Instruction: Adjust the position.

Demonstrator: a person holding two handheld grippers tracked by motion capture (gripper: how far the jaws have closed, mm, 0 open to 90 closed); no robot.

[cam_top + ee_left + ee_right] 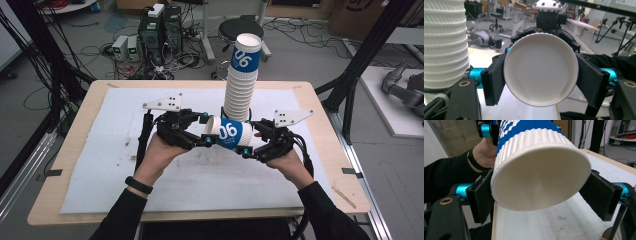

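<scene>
I hold one paper cup (231,134) sideways just in front of the tall stack (242,80), my left claw (206,131) closed around its rim end, my right claw (248,145) closed around its base. It appears separated; placing it remains.

White ribbed paper cup (231,134) with a blue band and white "06" figures; plain white base (537,178) and white inside (541,69). Tall stack of cups (243,80) white and ribbed, topmost one banded blue with the same white figures. Black left gripper (204,129) and right gripper (248,143), with turquoise-blue metal fittings at the black fingers (482,200). Pale grey plates with black dots on top. Light wood worktop (75,145) under a white mat (120,165), smudged with dark stains. Black sleeves (122,216), black wristband (138,185).
</scene>
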